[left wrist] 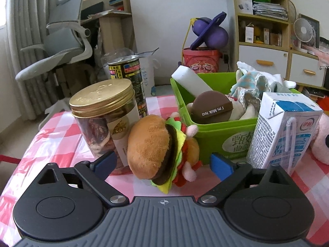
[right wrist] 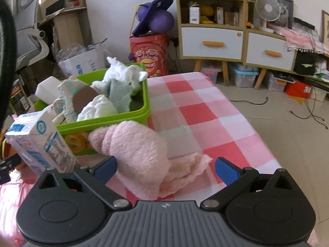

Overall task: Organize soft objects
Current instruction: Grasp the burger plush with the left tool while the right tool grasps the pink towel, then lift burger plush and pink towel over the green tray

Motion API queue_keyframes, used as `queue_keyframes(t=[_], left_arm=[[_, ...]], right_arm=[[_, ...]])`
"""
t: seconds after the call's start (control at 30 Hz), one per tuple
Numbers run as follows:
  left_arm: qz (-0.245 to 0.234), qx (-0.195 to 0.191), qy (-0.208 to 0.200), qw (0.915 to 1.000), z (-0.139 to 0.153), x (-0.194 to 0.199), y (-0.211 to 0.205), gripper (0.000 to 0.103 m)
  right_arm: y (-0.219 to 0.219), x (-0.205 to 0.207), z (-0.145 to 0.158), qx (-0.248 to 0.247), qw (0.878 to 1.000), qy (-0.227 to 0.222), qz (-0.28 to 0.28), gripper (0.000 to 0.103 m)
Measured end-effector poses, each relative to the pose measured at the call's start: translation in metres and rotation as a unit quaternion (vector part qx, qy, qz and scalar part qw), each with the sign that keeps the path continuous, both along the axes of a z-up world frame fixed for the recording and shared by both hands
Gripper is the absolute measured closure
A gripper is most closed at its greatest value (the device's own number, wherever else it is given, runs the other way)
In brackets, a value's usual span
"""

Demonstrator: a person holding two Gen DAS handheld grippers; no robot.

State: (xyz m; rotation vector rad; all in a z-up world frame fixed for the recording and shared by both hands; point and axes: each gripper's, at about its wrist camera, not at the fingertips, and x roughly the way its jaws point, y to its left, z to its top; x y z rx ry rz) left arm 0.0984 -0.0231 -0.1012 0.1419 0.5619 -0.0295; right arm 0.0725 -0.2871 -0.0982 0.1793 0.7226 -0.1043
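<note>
Beside the green bin (left wrist: 213, 131), on its left, the burger plush (left wrist: 160, 150) stands on edge on the checked worktop (left wrist: 61, 135), between the spread fingers of the left gripper (left wrist: 162, 162), not clamped. Right of the bin, the pink fuzzy plush (right wrist: 139, 150) lies between the right gripper (right wrist: 165, 167) fingers, also apart. Bin already holds cloths and a brown puff.

Risks, judged: the gold-lid jar (left wrist: 104, 121) sits just left of the burger, so a wide closing sweep may knock it. Milk carton (left wrist: 283, 133) stands in front of the bin, near both grippers; it could tip. Pink plush is floppy, so a shallow pinch may slip.
</note>
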Motion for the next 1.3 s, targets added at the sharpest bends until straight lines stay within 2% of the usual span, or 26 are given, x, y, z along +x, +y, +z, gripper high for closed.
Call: queue_keyframes(t=[0.1,0.17,0.23,0.27,0.33,0.5,0.6,0.73,0.87,0.97,1.13,1.3], left_arm=[[0.005,-0.005,0.006,1.0,0.0,0.001,0.002,0.023],[0.009,-0.006,0.008,0.9999,0.001,0.002,0.003,0.025],[0.005,-0.013,0.012,0.9998,0.004,0.002,0.005,0.032],[0.001,-0.016,0.015,0.9998,0.005,0.003,0.005,0.034],[0.0,-0.015,0.018,0.9997,0.006,0.002,0.006,0.038],[0.007,-0.046,0.038,0.9982,0.012,-0.001,0.013,0.043],[0.011,-0.072,0.052,0.996,0.017,-0.004,0.021,0.045],[0.011,-0.087,0.068,0.9938,0.025,-0.01,0.027,0.046],[0.004,-0.098,0.079,0.992,0.035,-0.017,0.032,0.047],[0.003,-0.121,0.085,0.9891,0.047,-0.022,0.037,0.048],[-0.001,-0.162,0.094,0.9822,0.061,-0.034,0.046,0.048],[-0.014,-0.156,0.096,0.9831,0.07,-0.044,0.05,0.048]], right_arm=[[0.004,0.0,0.001,-0.003,1.0,-0.003,0.012,0.03],[0.005,0.0,0.002,-0.003,1.0,-0.008,0.016,0.036],[0.005,0.0,0.003,0.007,1.0,-0.008,0.026,0.053],[0.005,0.0,0.003,0.016,0.999,-0.007,0.034,0.058],[0.006,0.0,0.004,0.029,0.998,-0.007,0.048,0.077],[0.008,0.002,0.009,0.037,0.998,0.008,0.052,0.078],[0.001,0.002,0.012,0.067,0.996,0.019,0.047,0.08],[-0.011,0.0,0.016,0.114,0.992,0.04,0.03,0.081],[-0.021,-0.006,0.02,0.168,0.983,0.07,0.012,0.083],[-0.029,-0.012,0.025,0.216,0.973,0.079,0.003,0.085],[-0.033,-0.021,0.029,0.248,0.964,0.097,-0.002,0.087],[-0.038,-0.027,0.028,0.287,0.952,0.104,-0.014,0.087]])
